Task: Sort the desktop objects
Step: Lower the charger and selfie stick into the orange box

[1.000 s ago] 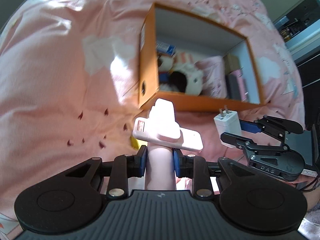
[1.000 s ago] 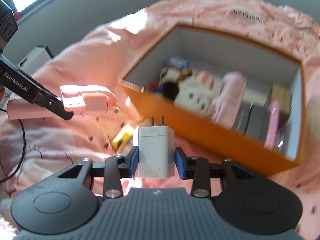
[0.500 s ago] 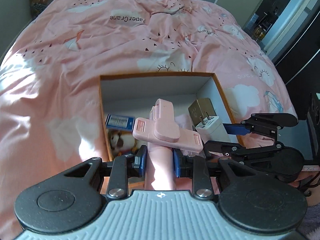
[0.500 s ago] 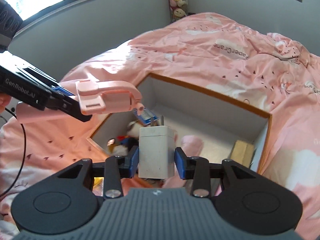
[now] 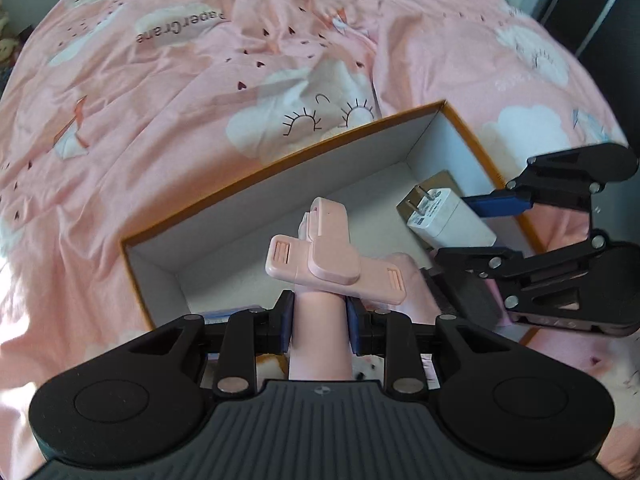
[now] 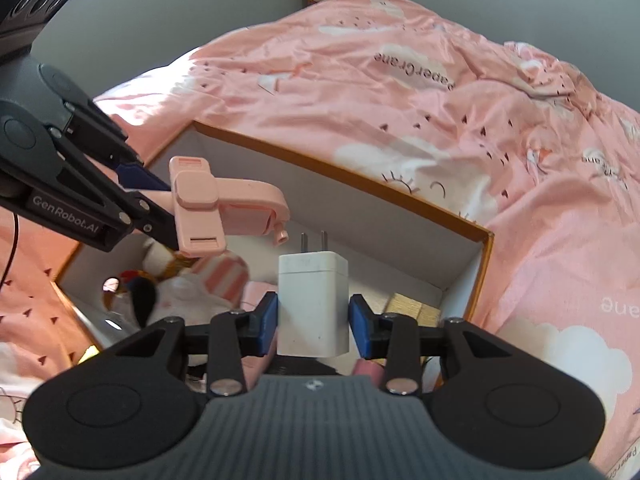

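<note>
My left gripper (image 5: 320,316) is shut on a pink selfie stick (image 5: 326,264) and holds it above the orange box (image 5: 280,160). The stick also shows in the right wrist view (image 6: 224,204). My right gripper (image 6: 314,318) is shut on a white plug charger (image 6: 313,304), prongs pointing forward, above the same box (image 6: 484,264). The charger also shows in the left wrist view (image 5: 444,220), held over the box's right end. The two grippers hang side by side over the box.
The box lies on a pink patterned bedspread (image 5: 200,80). Inside it are a plush toy (image 6: 180,284), a tan block (image 6: 408,308) at the right end and a blue-labelled item (image 5: 224,314). A grey wall (image 6: 200,8) stands behind the bed.
Both grippers have moved forward from in front of the box to above its inside, each still holding its object. The box's near wall has dropped out of view.
</note>
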### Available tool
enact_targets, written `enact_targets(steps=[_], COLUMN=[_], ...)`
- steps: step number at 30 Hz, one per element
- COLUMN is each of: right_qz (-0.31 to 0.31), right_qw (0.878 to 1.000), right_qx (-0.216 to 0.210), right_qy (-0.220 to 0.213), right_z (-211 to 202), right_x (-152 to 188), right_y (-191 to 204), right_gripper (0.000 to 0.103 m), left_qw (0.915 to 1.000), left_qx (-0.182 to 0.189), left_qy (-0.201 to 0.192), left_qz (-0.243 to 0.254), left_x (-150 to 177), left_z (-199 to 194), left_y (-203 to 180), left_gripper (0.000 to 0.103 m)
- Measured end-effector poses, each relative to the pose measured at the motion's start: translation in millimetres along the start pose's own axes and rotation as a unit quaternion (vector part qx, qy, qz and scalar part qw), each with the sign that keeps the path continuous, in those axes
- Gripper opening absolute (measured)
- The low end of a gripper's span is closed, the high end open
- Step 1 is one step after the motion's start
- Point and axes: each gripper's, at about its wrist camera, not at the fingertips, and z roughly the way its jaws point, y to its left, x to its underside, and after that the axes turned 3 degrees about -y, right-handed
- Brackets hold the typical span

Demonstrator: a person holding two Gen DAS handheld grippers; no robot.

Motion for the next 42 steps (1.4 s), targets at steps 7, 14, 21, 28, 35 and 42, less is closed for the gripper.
enact_targets(steps=[7, 14, 21, 28, 35, 42], right_qz=[-0.003, 0.001, 0.003, 0.0, -0.01, -0.012], right_qw=[1.0, 1.0, 1.0, 1.0, 1.0, 0.999], right_qx=[0.003, 0.0, -0.005, -0.009, -0.005, -0.008], right_qy=[0.01, 0.014, 0.019, 0.021, 0.024, 0.031], right_z=[18.1, 28.7, 38.0, 40.1, 38.9, 42.8], right_x=[-1.0, -0.3, 1.8, 4.4, 8.5, 12.8], right_y=[-8.7, -13.8, -15.8, -12.2, -10.7, -9.2], right_gripper=[0.041, 0.041, 0.041, 0.041, 0.041, 0.041], left_qw=[0.9972, 0.9928, 0.9863, 0.9772, 0.9756, 0.9762], left_qx=[-0.01, -0.016, -0.014, -0.043, -0.049, -0.052], left_qy=[0.031, 0.049, 0.057, 0.096, 0.111, 0.105], left_qz=[0.068, 0.108, 0.154, 0.185, 0.183, 0.183], left_x=[-14.8, -25.3, -28.1, -18.5, -22.6, -24.4], left_z=[29.6, 60.3, 71.5, 88.3, 93.7, 84.7], left_y=[-0.9, 1.5, 0.5, 8.5, 14.3, 19.8], left_gripper=[0.031, 0.031, 0.031, 0.033, 0.036, 0.048])
